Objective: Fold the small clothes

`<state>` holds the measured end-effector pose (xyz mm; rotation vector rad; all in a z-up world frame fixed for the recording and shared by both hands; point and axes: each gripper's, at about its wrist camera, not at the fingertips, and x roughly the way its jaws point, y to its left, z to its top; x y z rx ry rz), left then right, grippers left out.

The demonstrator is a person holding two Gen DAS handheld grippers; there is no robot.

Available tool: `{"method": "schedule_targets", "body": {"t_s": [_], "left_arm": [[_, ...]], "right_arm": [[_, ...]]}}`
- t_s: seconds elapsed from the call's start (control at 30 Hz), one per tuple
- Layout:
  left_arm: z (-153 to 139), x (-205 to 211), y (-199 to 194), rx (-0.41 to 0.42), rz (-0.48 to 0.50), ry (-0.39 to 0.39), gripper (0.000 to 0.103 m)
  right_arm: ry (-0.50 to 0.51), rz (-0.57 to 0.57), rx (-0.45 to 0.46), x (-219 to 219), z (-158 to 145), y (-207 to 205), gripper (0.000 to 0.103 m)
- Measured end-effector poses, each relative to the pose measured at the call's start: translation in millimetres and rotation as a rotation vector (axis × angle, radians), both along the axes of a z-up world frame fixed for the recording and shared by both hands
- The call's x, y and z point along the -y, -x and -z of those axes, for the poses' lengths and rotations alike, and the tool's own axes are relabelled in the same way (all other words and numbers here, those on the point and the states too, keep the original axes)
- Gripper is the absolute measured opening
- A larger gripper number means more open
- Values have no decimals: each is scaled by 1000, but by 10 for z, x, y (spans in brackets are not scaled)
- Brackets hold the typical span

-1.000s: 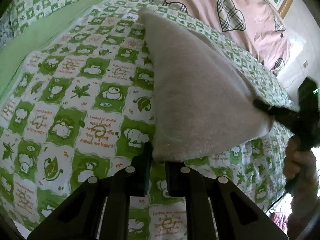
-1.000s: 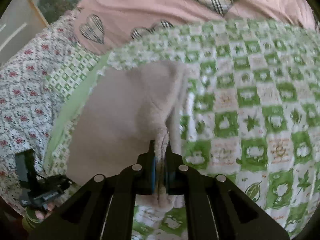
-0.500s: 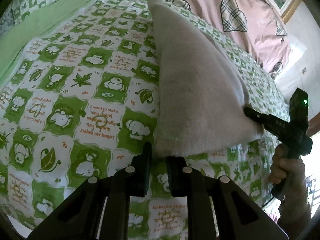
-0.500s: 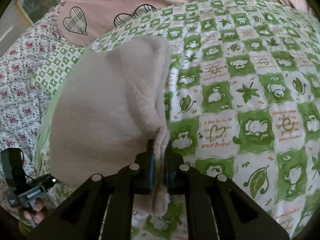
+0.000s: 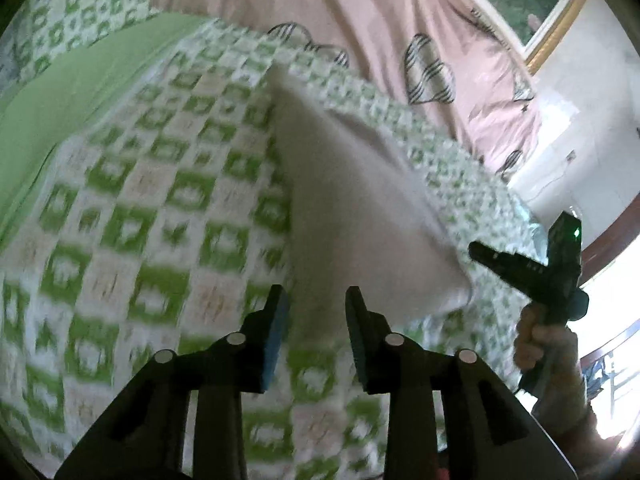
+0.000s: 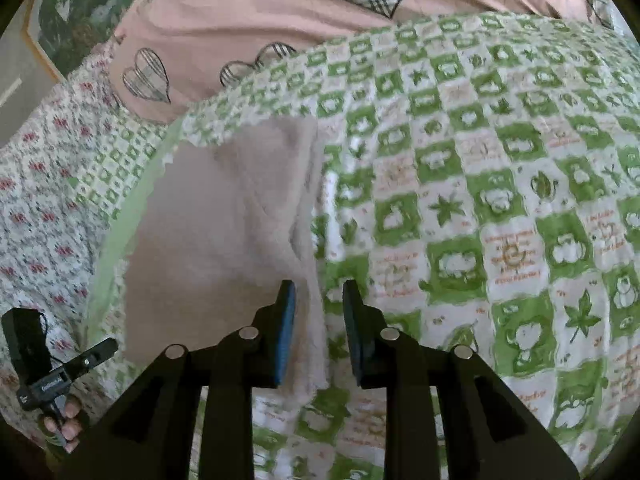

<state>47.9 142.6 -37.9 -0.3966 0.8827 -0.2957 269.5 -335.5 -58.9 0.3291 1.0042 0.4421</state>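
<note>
A small beige fleece garment [image 5: 360, 216] lies folded on the green-and-white checked bedspread [image 5: 152, 216]; it also shows in the right wrist view [image 6: 224, 232]. My left gripper [image 5: 316, 320] is open, jaws apart, with the garment's near corner between and just beyond the fingers. My right gripper [image 6: 319, 316] is open too, and the garment's near right edge hangs loose between its fingers. Each gripper shows in the other's view: the right one [image 5: 520, 268] at the garment's right corner, the left one [image 6: 60, 364] at the lower left.
A pink quilt with plaid hearts [image 6: 320, 20] lies along the far side of the bed. A floral sheet [image 6: 44, 184] and a plain green strip [image 5: 68, 96] lie beside the bedspread. A framed picture [image 5: 556, 12] hangs on the wall.
Both grippers have opened and let go of the garment corners they held. The garment now rests on the bedspread. The left view is blurred by motion.
</note>
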Motion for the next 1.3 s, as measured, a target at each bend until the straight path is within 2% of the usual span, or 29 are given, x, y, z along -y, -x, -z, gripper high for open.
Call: {"method": "schedule_targets", "body": {"t_s": [0.17,0.27,0.37,0.5,0.6,0.73,0.9,1.07,1.2,1.3], "left_arm": [[-190,233,-413,66,38,-12,32],[-202,345,-630,84,56,-21,32],[-90,391,-799,70,66,-31,31],[170,396,-1026,-1,61,-98,21],[237,342,-1061,-2,62,-89,18],[248,371,-1022,14,64,-123,17],[126,318,-825,35,49,-94,16],[37,289,-433,39,69,-63,16],[69,331,-113,23,87,-48,16],[177,366,-4,-2,105,-56,17]], "right_arm": [[-10,-70,26,-297,-103,-120,26],[-7,-115,40,-478,-112,-204,26],[6,-136,22,-605,-11,-321,26],[30,-138,-17,-657,225,-491,25],[27,-131,-23,-659,334,-562,24],[25,-127,-16,-668,324,-556,24],[18,-128,-9,-609,168,-402,25],[26,-153,17,-502,1,-39,26],[36,-178,4,-416,21,236,26],[91,-176,-16,-371,128,377,26]]}}
